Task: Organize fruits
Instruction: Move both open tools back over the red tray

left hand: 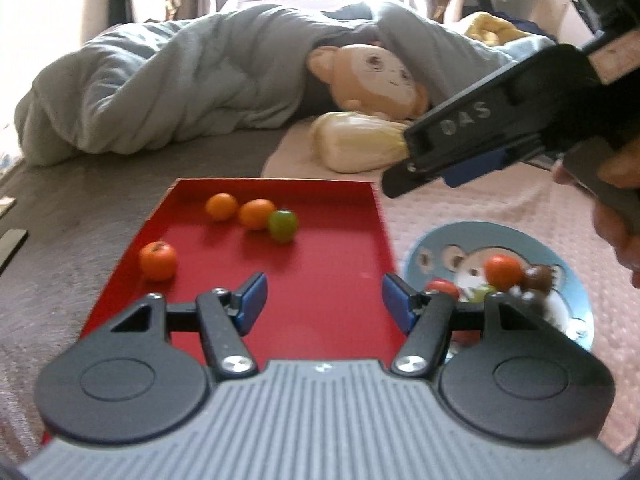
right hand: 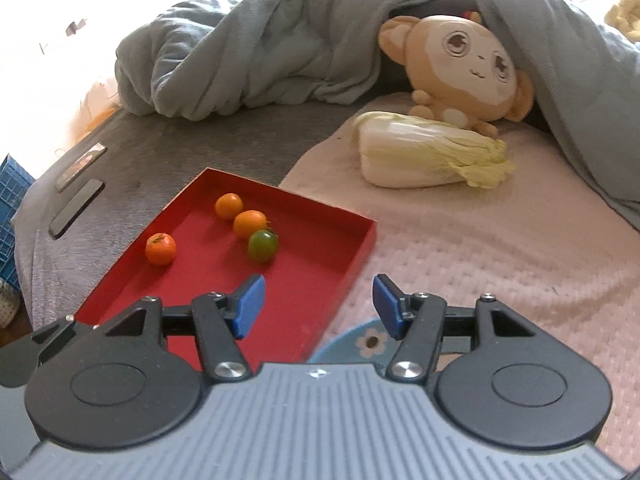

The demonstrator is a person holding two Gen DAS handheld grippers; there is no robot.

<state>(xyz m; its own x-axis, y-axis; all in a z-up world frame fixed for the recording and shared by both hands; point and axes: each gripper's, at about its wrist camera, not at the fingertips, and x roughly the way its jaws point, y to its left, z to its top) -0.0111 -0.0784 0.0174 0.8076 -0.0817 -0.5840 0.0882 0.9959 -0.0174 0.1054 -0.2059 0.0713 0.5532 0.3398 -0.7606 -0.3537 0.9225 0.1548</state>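
A red tray [left hand: 340, 248] [right hand: 320, 240] lies on the bed and holds three orange fruits [left hand: 158, 261] [right hand: 160, 249] and one green fruit [left hand: 283, 225] [right hand: 262, 245]. To its right a blue mouse-print plate [left hand: 568, 248] [right hand: 352, 340] holds an orange fruit [left hand: 502, 271], a red one [left hand: 442, 287], a brown one [left hand: 540, 277] and a bit of green. My left gripper [left hand: 324, 300] is open and empty over the tray's near end. My right gripper [right hand: 318, 304] is open and empty above the tray's right edge; it also shows in the left wrist view [left hand: 448, 160].
A napa cabbage [right hand: 424, 156] [left hand: 360, 146] and a monkey plush [right hand: 468, 68] [left hand: 372, 76] lie behind the tray on a pink blanket [right hand: 500, 248]. A grey duvet [right hand: 260, 48] is heaped at the back. Two flat dark bars [right hand: 76, 208] lie at left.
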